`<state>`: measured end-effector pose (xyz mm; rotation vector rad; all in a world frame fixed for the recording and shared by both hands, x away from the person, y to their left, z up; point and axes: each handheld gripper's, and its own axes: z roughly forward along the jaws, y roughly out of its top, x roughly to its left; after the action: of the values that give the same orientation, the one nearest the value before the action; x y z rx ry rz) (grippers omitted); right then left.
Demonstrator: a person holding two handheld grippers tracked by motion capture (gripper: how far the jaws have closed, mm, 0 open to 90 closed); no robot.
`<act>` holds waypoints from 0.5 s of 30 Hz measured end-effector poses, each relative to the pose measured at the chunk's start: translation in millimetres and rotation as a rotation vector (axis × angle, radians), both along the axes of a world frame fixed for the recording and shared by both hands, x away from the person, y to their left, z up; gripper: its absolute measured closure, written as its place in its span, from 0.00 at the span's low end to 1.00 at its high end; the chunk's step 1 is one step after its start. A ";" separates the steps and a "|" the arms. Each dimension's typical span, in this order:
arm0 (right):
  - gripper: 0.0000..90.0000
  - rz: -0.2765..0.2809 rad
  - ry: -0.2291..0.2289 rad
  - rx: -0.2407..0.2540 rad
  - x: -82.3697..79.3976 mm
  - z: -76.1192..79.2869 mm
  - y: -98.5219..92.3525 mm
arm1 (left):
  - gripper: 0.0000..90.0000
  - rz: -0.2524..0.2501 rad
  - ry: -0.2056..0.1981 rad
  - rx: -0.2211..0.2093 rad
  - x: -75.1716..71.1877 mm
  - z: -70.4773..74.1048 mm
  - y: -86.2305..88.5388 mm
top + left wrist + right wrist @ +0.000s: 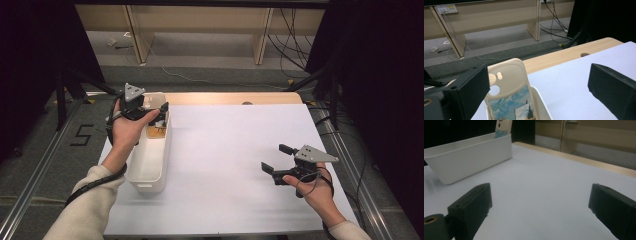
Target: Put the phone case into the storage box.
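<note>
Two grippers are held over a white table (235, 165). The left gripper (150, 111) is poised above the far end of a white bin (150, 165) standing along the table's left edge, and its jaws are seen spread wide, closed on nothing. Between them, in the left gripper view, a phone case (510, 92) stands upright in the bin, leaning against its end wall, with the camera cutouts at the top and a painted blue-sky picture on its face. Whether the near jaw touches the case cannot be told.

The right gripper (280, 159) is held low over the bare right side of the table, well apart from the bin, its jaws likewise wide apart and holding nothing.

The case is judged light, thin and somewhat flexible, with a smooth, possibly slippery surface. It would probably be best taken across its flat faces near the upper end, which rises above the rim, and squeezed gently so that it does not bow or slip.
</note>
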<state>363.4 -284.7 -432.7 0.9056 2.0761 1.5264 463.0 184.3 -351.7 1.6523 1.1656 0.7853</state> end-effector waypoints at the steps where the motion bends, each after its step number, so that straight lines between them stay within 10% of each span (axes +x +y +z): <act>1: 0.07 0.000 -0.001 0.000 0.1 0.1 0.1 | 0.04 0.001 0.000 0.001 -2.2 -0.5 0.4; 15: 0.07 -0.001 -0.001 -0.001 -0.1 0.4 0.8 | 0.04 -0.033 -0.006 -0.006 -27.6 -5.6 4.9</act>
<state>363.3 -283.9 -432.3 0.9057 2.0752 1.5249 435.4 189.1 -357.3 1.6592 1.1328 0.7638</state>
